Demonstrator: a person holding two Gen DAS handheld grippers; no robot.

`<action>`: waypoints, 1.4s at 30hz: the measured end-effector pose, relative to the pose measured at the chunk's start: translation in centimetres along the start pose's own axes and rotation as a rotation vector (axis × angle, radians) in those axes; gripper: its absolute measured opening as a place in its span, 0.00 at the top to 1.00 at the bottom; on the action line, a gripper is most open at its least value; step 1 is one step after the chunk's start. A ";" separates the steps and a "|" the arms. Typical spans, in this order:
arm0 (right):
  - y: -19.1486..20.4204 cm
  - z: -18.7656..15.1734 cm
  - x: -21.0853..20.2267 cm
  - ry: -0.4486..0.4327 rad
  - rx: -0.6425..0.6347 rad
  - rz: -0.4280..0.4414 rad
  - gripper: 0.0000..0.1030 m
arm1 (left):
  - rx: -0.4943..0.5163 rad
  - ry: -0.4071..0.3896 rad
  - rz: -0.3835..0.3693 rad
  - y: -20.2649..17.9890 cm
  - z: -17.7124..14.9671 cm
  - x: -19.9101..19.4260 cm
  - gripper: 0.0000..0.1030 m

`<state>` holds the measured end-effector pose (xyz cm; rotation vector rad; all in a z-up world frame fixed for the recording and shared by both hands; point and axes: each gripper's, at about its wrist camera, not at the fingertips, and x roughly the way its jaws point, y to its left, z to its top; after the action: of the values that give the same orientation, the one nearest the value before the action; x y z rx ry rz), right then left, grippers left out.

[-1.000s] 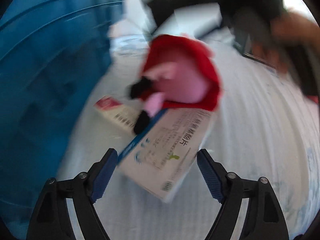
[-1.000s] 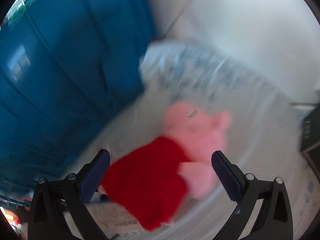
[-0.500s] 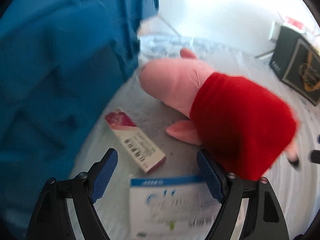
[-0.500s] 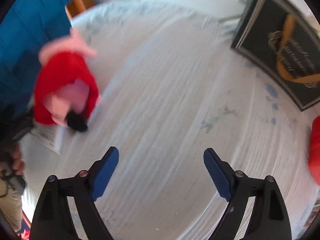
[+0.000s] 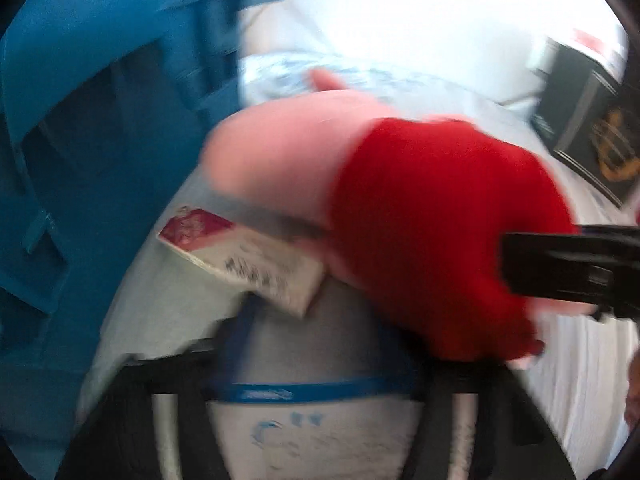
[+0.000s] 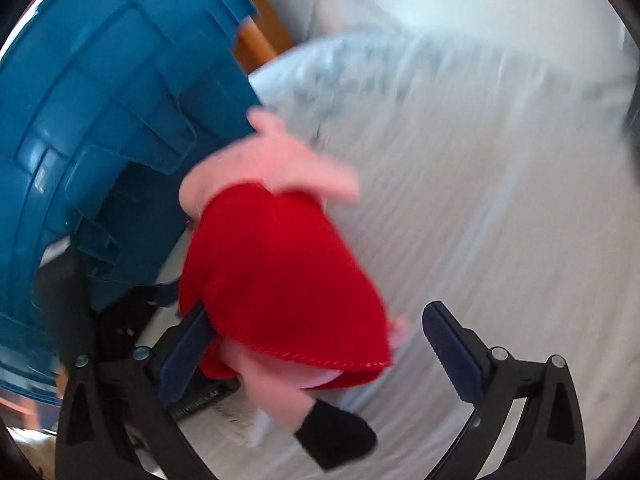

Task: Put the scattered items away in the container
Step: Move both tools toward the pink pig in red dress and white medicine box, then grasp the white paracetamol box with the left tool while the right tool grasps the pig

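Pink plush pig (image 6: 280, 264) lying head toward blue container (image 6: 100, 120), right claw (image 6: 316, 352) opening wide around it

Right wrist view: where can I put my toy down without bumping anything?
The white sheet is bare right of the plush pig, out to its far edge. Crowded: the gap between pig and blue crate, where the red-topped box lies.

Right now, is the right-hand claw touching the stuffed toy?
Cannot tell. In the right wrist view the toy lies between the right gripper's opening jaws: one finger overlaps its red dress, the other stands clear, but blur hides any contact.
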<state>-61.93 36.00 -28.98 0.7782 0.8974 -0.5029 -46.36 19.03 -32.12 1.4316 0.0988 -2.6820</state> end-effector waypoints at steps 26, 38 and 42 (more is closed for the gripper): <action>0.4 -19.0 -11.1 -0.098 0.361 -0.299 0.16 | 0.163 0.113 -0.189 -8.6 -7.5 -8.3 0.32; -0.7 -21.5 -11.4 -0.121 0.422 -0.328 0.10 | 0.313 0.080 -0.075 -12.9 -9.9 -7.6 0.19; -0.7 -21.6 -11.4 -0.137 0.448 -0.349 0.10 | 0.327 0.078 -0.051 -13.7 -9.8 -6.8 0.08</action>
<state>-79.33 53.17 -28.02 0.9810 0.8040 -1.0779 -36.12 34.08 -31.78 1.6400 -0.3168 -2.7804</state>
